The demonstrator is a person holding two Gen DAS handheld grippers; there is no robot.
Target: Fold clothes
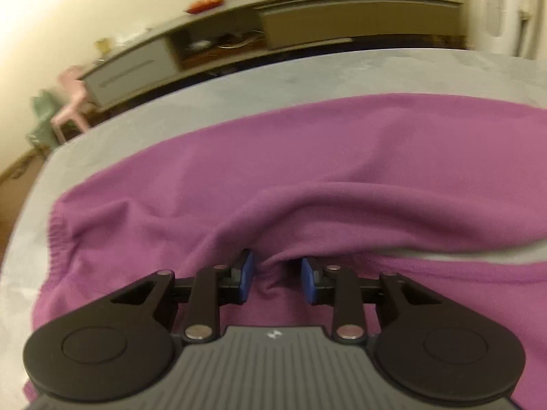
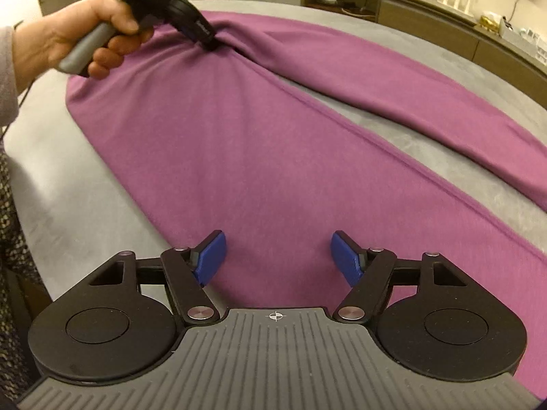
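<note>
Purple trousers (image 1: 342, 157) lie spread on a grey padded surface (image 1: 239, 92), with the gathered waistband (image 1: 54, 235) at the left. In the right wrist view the two legs (image 2: 239, 157) run apart toward the right. My left gripper (image 1: 278, 275) is pushed into the cloth where the legs meet. A raised ridge of fabric sits between its blue pads (image 1: 248, 271), which stand a little apart. The same left gripper (image 2: 210, 42) shows in the right wrist view, held by a hand (image 2: 85, 34). My right gripper (image 2: 278, 256) hovers open over the near leg with nothing between its fingers.
A long low sideboard (image 1: 307, 24) with small items on top runs along the far wall. A pink stool (image 1: 71, 102) stands on the floor at the left. The person's patterned clothing (image 2: 10, 239) is at the near left edge of the grey surface (image 2: 85, 205).
</note>
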